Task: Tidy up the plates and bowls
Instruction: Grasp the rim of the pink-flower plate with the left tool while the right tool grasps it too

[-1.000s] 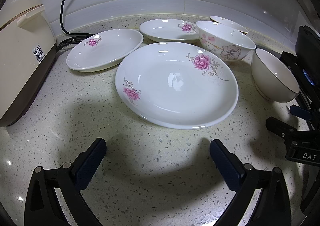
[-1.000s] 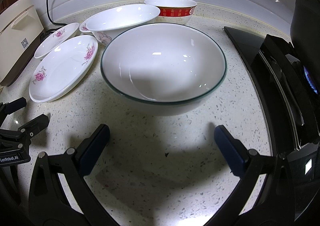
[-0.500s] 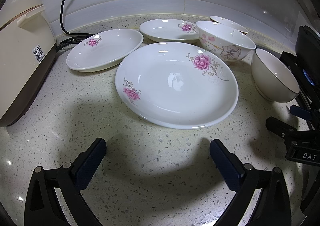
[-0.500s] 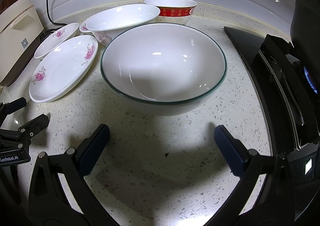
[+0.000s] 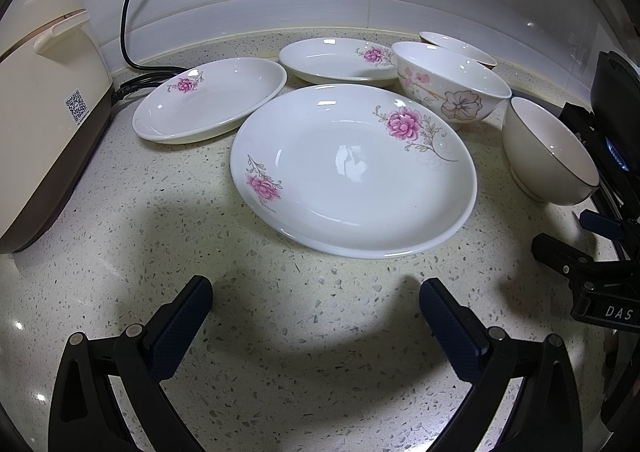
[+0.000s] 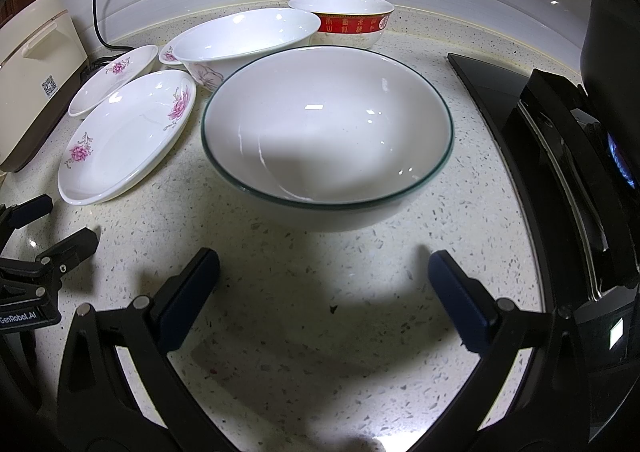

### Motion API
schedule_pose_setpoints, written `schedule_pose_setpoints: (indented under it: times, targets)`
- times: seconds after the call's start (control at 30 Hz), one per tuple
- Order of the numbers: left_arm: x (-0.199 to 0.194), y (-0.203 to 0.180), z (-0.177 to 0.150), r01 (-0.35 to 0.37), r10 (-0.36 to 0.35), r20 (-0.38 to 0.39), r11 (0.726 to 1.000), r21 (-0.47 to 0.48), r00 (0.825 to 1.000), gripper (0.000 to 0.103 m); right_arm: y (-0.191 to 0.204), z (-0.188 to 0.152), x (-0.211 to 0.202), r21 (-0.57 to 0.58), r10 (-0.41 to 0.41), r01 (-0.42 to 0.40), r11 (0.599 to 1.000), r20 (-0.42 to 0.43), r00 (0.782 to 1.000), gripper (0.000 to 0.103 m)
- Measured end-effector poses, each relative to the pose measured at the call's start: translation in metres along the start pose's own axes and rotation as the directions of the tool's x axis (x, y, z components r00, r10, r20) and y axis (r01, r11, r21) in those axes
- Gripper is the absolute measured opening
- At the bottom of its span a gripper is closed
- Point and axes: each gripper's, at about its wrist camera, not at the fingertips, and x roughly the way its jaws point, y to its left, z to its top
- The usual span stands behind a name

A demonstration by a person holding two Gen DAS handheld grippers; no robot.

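In the left wrist view a large white plate with pink flowers (image 5: 352, 175) lies on the speckled counter just ahead of my open, empty left gripper (image 5: 316, 288). Two smaller flowered plates (image 5: 208, 103) (image 5: 336, 59) lie behind it, with a flowered bowl (image 5: 452, 85) and a plain bowl (image 5: 548, 151) to the right. In the right wrist view a white bowl with a green rim (image 6: 328, 131) stands just ahead of my open, empty right gripper (image 6: 324, 260). Behind it stand the flowered bowl (image 6: 244, 39) and a red-banded bowl (image 6: 344, 19).
A cream rice cooker (image 5: 44, 103) with a black cord (image 5: 136, 11) stands at the left. A black stove (image 6: 560, 155) with a lit blue flame and a dark pot (image 6: 612, 11) lies at the right. A white tiled wall runs behind the counter.
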Motion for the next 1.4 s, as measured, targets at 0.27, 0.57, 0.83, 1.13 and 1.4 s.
schedule_pose_setpoints:
  times: [0.27,0.57,0.83,1.13,1.4]
  targets:
    - [0.0,0.0,0.0,0.0,0.0,0.0,1.0,0.0,1.0,0.103,0.0,0.0,0.0,0.0,0.0,0.0,1.0,0.0,1.0,0.103]
    - [0.0,0.0,0.0,0.0,0.0,0.0,1.0,0.0,1.0,0.103,0.001,-0.003,-0.003,0.01,-0.004,0.004,1.0,-0.001,1.0,0.103]
    - [-0.003,0.0,-0.001,0.043,-0.04,-0.059,0.997,0.06,0.997,0.103,0.012,-0.005,-0.007,-0.004,0.013,-0.013,1.0,-0.05,0.999,0.103]
    - [-0.016,0.058,-0.007,0.177,-0.181,-0.036,0.98,-0.09,0.983,0.103,0.048,0.013,-0.005,0.086,0.243,-0.236,0.968,-0.078,0.967,0.103]
    - [0.011,0.106,0.038,0.199,-0.228,-0.041,0.915,-0.351,0.973,0.103,0.066,0.046,0.017,0.247,0.341,-0.309,0.918,-0.098,0.935,0.1]
